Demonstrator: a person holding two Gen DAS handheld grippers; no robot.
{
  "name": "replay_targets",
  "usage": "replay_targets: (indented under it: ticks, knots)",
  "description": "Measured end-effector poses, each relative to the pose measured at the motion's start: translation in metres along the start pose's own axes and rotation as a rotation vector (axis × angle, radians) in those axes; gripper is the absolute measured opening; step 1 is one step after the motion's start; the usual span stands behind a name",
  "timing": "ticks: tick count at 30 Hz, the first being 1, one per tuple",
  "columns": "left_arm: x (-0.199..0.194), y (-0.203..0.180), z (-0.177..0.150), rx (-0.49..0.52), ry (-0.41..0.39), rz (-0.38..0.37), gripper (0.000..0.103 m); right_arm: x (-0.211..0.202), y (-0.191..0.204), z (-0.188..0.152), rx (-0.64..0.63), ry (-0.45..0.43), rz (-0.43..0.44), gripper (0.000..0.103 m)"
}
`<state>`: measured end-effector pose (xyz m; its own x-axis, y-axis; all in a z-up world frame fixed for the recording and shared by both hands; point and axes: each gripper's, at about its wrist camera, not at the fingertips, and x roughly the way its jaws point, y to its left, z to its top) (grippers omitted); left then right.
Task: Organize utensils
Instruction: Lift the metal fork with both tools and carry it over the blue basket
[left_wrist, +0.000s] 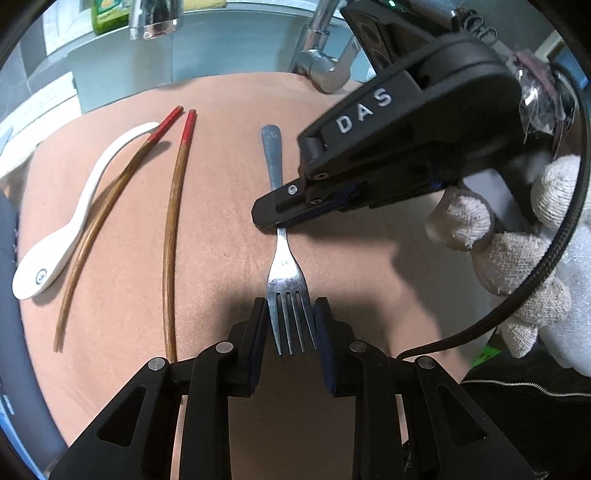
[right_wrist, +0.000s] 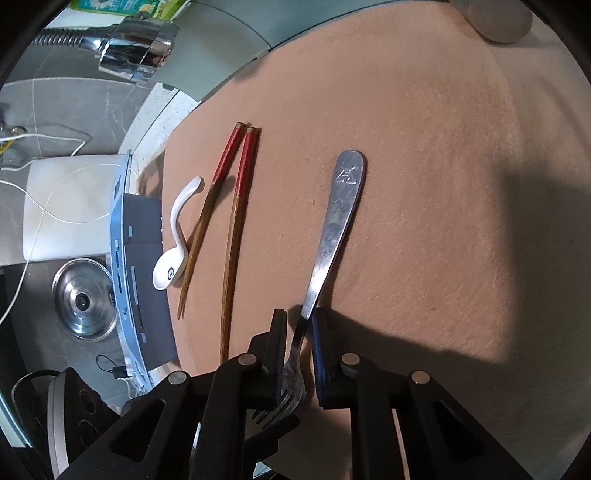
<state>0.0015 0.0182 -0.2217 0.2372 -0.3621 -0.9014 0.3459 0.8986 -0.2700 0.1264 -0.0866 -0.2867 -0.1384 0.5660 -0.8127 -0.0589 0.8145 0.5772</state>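
Note:
A steel fork (left_wrist: 286, 266) lies on a peach-coloured mat (left_wrist: 221, 155), handle pointing away. My left gripper (left_wrist: 290, 314) is shut on the fork's tines, one pad against each side of the head. My right gripper (left_wrist: 267, 223), held by a white-gloved hand (left_wrist: 517, 258), comes in from the right and is shut on the fork's neck. In the right wrist view the fork (right_wrist: 340, 206) runs up from between the right gripper (right_wrist: 299, 325) fingers. Two red-ended chopsticks (left_wrist: 173, 221) and a white ceramic spoon (left_wrist: 81, 218) lie to the left.
A chrome faucet (left_wrist: 325, 62) stands behind the mat, and its spray head (right_wrist: 136, 51) hangs at the upper left. Left of the mat (right_wrist: 443, 184) are a blue rack (right_wrist: 125, 258), a white board (right_wrist: 66, 206) and a steel pot lid (right_wrist: 83, 302).

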Motion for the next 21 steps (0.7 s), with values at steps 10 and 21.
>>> replay_targets:
  ticks: [10,21]
  knots:
    - [-0.011,0.001,-0.001,0.007,-0.021,0.01,0.024,-0.008,0.002,-0.005,0.025,-0.034,0.054,0.007]
    - [-0.06,0.03,-0.017,-0.04,-0.118,0.059,0.024,-0.017,0.065,-0.011,-0.08,-0.06,0.111,0.006]
